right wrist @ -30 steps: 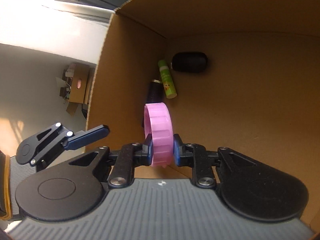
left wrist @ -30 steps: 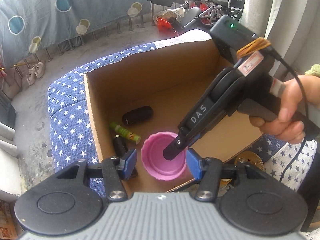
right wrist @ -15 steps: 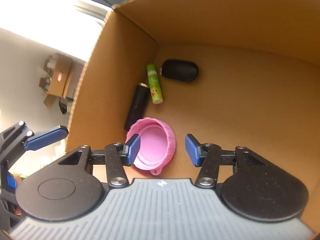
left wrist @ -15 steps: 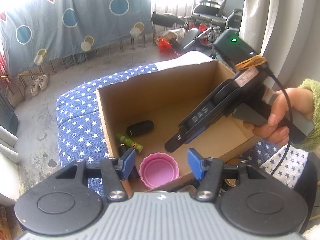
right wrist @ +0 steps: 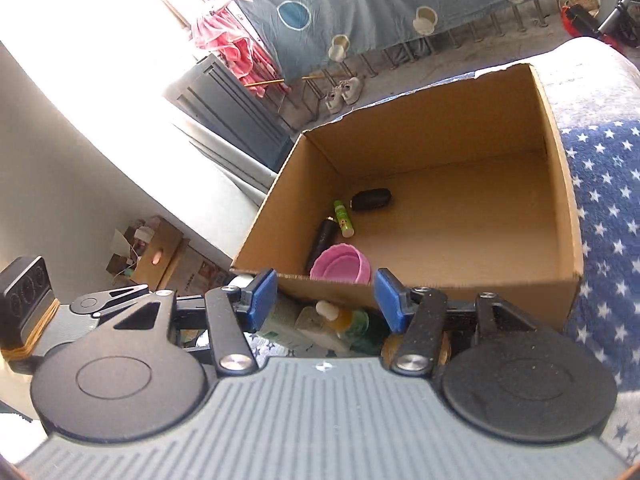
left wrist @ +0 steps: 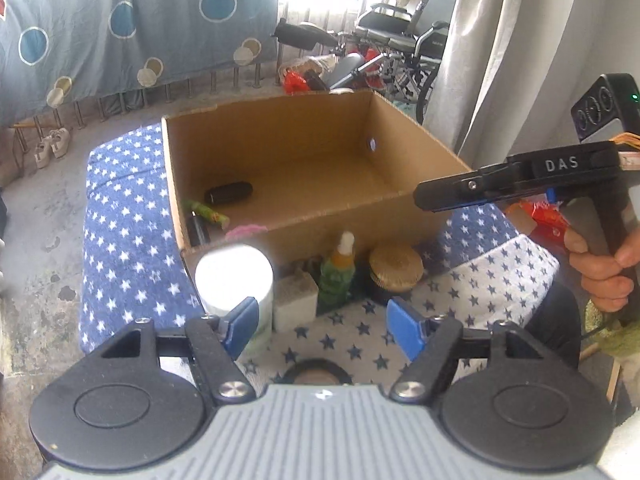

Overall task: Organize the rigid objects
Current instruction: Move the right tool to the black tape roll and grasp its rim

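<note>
A cardboard box [left wrist: 344, 216] [right wrist: 568, 240] stands on a star-patterned blue cloth. Inside lie a pink lid [right wrist: 342, 269] [left wrist: 245, 231], a black cylinder [right wrist: 320, 243], a green tube [right wrist: 344, 219] [left wrist: 206, 213] and a black oval case [right wrist: 371, 199] [left wrist: 229, 193]. In front of the box stand a white jar [left wrist: 236, 280], a pale block [left wrist: 295, 296], a green bottle [left wrist: 337, 272] [right wrist: 344, 318] and a gold-lidded jar [left wrist: 395, 267]. My left gripper [left wrist: 320, 326] hovers above these, its jaws opening, empty. My right gripper [right wrist: 326, 300] sits over the box's near wall, jaws opening, empty.
A person's hand [left wrist: 600, 264] holds the right gripper's handle at the right. A round dark object [left wrist: 314, 374] lies on the cloth just under the left gripper. Wheelchairs [left wrist: 404, 40] and a hanging blue sheet [left wrist: 120, 32] stand beyond on a concrete floor.
The right gripper let go of the pink lid, which now lies in the box, and drew back and up out of it. The left gripper pulled back, bringing the items before the box into view.
</note>
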{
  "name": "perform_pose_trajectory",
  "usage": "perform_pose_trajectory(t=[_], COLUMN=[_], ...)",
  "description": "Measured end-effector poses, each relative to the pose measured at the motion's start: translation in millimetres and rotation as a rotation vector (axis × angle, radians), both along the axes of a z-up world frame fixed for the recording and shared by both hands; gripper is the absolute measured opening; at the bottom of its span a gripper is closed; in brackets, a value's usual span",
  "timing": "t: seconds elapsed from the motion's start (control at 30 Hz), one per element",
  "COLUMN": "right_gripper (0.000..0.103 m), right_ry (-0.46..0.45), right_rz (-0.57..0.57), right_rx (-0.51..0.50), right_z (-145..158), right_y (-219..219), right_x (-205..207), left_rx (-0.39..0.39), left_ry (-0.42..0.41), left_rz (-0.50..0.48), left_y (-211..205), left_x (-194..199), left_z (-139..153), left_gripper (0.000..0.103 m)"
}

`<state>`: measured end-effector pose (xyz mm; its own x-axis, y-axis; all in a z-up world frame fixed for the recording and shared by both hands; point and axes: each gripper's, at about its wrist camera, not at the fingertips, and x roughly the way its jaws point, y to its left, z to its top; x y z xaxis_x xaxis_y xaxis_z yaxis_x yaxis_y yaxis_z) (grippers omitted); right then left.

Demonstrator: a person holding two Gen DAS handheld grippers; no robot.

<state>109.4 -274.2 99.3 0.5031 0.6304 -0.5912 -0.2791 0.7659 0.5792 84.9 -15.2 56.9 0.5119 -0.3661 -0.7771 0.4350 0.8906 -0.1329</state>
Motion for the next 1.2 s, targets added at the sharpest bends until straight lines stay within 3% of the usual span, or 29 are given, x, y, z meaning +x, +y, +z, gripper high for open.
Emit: perform_pose_trajectory(t=[0.2, 0.43, 0.7, 0.93, 1.2], right_gripper=[0.053, 0.045, 0.022, 0.022, 0.022], right_ry=[0.063, 0.159, 0.212, 0.221, 0.206], right_rz=[0.019, 0.077, 0.109, 0.084, -0.025], right_rx=[0.011, -0.003, -0.050, -0.012, -0.014], right_z=[-57, -111, -141, -147, -143], right_y=[41, 86, 112, 102, 69], right_x=[-45, -44, -32, -36, -44], left_rx=[0.123, 0.213, 0.223, 0.169, 0.135], left_ry=[0.127, 0.172, 0.175, 0.169, 0.165], left_rz=[0.012, 0.002, 0.019, 0.029, -0.065], left_y=[-14, -22, -26, -26, -61], left_x=[-5, -7, -10, -5, 2], left_z=[-49, -84, -95, -88, -92], left_gripper=[0.073, 0.073, 0.069, 0.068, 0.068])
